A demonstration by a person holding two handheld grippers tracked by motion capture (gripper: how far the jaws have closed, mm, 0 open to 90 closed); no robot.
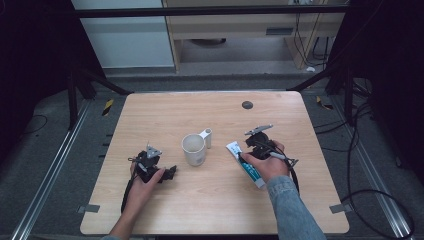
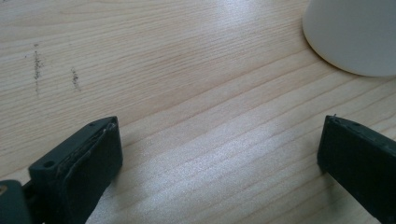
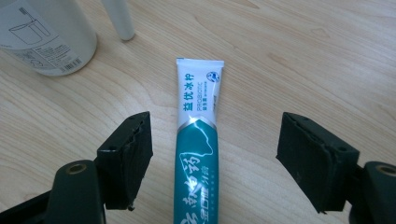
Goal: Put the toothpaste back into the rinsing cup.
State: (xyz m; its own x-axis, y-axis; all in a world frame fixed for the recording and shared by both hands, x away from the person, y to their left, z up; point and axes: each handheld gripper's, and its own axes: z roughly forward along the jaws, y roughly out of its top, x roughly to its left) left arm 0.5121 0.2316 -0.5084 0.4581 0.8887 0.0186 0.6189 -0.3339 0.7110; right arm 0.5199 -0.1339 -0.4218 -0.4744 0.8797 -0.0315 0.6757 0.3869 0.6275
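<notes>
A white and teal toothpaste tube lies flat on the wooden table, right of a white cup. In the right gripper view the tube runs lengthwise between the jaws, its flat crimped end pointing away toward the cup. My right gripper is open, with a gap on each side of the tube. It hovers over the tube in the high view. My left gripper rests left of the cup, open over bare wood, with the cup's base just ahead.
A white cylindrical post stands right behind the cup, also seen as a white post in the right gripper view. A dark round grommet sits near the table's far edge. Dark stands and cables flank the table.
</notes>
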